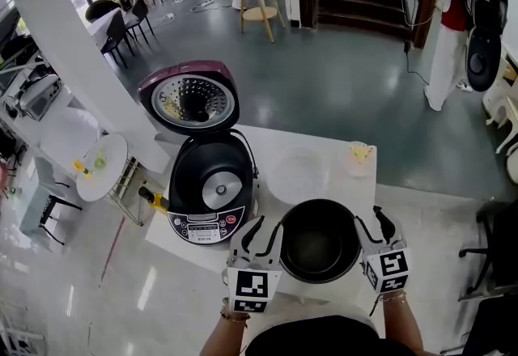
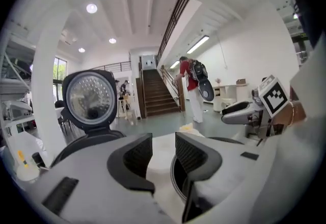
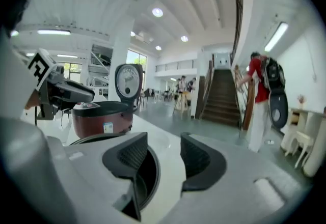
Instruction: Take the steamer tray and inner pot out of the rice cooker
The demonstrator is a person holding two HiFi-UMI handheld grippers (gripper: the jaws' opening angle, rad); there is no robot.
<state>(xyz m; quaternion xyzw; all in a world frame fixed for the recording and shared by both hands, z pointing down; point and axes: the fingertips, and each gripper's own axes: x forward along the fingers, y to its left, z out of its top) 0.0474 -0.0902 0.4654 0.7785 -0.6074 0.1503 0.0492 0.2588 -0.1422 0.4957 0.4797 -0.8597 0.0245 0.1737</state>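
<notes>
The left gripper [image 1: 265, 231] and right gripper [image 1: 377, 223] flank the inner pot [image 1: 320, 249], each with jaws apart and empty just beside its rim. The pot stands on the table [image 1: 324, 148], already out of the open rice cooker [image 1: 212, 184] beyond it to the left. The pale steamer tray [image 1: 298, 174] seemingly lies just beyond the pot. A jaw snagging the rim could tip or drag the pot. The cooker's panel lettering is too small to read.
</notes>
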